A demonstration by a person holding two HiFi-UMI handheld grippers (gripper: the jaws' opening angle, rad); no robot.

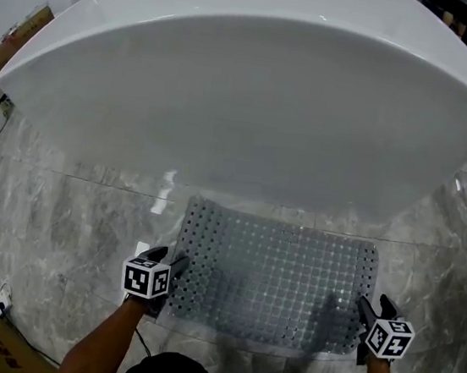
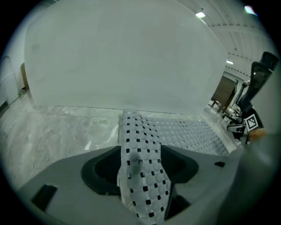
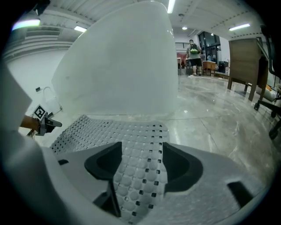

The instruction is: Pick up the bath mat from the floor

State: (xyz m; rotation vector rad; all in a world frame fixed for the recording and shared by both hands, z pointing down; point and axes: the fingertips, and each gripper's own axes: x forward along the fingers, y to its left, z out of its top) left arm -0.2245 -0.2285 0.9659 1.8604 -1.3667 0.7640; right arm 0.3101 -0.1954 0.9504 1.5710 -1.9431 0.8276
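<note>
The left gripper [image 1: 169, 260] is set at the mat's 7 o'clock corner and the right gripper [image 1: 374, 305] at its 5 o'clock corner. Each is spread wide. A strip of the bath mat [image 1: 278, 272] runs between each pair of jaws, with dark gaps on both sides, so nothing is gripped yet.

The mat lies on the marble floor [image 1: 67, 219], its far edge close under the white bathtub [image 1: 253, 99] at 12 o'clock.

The step is judged to be the grasp. Both pairs of jaws should be closed on the edge together, well past the rim so the perforated sheet is not let slip. The two corners should then be raised evenly, since the mat looks limp and may cling to the smooth stone.

The whole outline of the mat and the spacing of the grippers are given only by the head view. The clearance beside the pads is shown only by the gripper views. In the left gripper view the corner is seen humped up. A person [image 3: 193, 55] far off at 1 o'clock is seen only in the right gripper view.
</note>
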